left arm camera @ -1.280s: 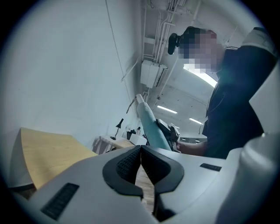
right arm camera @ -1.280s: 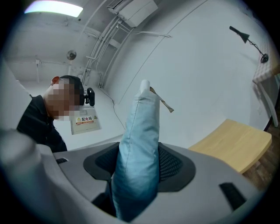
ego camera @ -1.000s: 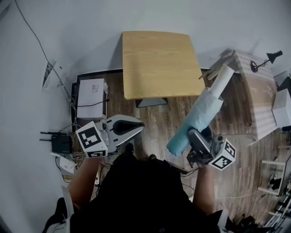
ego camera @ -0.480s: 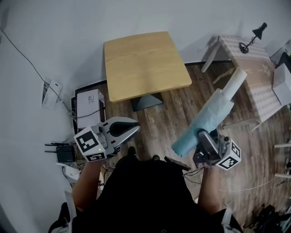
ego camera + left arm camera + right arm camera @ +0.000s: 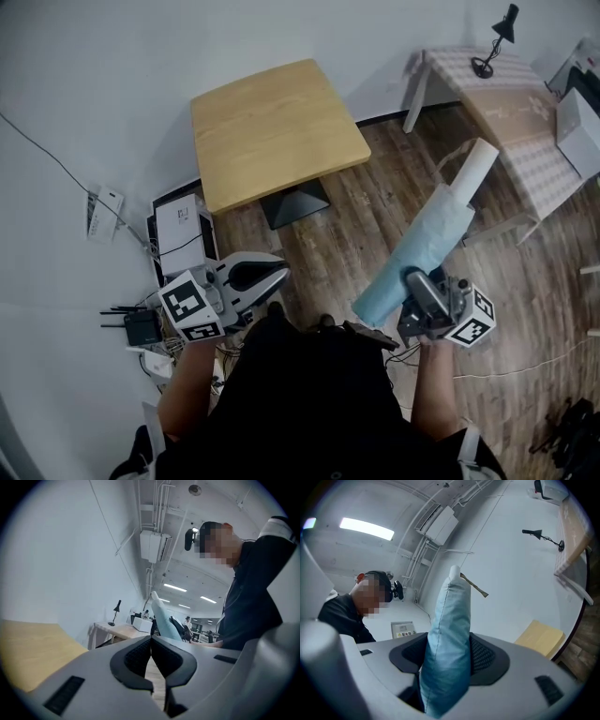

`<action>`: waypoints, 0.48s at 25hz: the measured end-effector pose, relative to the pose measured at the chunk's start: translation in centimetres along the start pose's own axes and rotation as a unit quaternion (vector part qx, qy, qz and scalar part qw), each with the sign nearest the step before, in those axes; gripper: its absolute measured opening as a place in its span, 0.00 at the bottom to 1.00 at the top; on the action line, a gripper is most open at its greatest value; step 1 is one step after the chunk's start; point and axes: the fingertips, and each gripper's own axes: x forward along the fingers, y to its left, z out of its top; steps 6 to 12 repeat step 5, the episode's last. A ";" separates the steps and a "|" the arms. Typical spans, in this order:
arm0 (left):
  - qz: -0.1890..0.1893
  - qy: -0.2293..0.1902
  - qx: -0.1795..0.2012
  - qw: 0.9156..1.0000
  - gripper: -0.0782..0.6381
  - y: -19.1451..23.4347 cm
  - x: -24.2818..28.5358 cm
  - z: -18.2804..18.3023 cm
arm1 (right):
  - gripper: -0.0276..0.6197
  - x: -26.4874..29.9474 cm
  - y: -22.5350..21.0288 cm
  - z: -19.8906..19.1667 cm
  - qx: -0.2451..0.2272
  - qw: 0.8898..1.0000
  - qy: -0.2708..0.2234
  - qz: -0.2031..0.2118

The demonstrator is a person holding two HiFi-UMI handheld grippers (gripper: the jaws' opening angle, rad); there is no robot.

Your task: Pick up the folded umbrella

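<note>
The folded umbrella point(image 5: 427, 246), light blue with a white end, is up off the floor in your right claw point(image 5: 415, 289). The claw's pads pinch the umbrella's lower part from both sides. The umbrella slants up and away from you, to the right of the wooden worktop point(image 5: 277, 131) and well apart from it. Your left claw point(image 5: 274, 272) is pressed together with nothing between its pads, and you hold it near the worktop's front-left corner, over the wood floor point(image 5: 356, 225).

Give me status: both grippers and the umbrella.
Right gripper shut on folded umbrella, up off the floor. Left gripper shut, empty. Nothing in the way.
</note>
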 end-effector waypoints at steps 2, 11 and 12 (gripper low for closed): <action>-0.003 0.011 0.002 1.000 0.13 -0.9 1.2 -0.8 | 0.46 -1.2 -0.1 0.0 0.005 1.000 0.000 0.000; -0.007 0.044 0.014 0.999 0.13 -2.3 2.9 -2.4 | 0.46 -3.1 -0.4 0.2 0.015 1.000 0.000 -0.002; -0.007 0.044 0.014 0.999 0.13 -2.3 2.9 -2.4 | 0.46 -3.1 -0.4 0.2 0.015 1.000 0.000 -0.002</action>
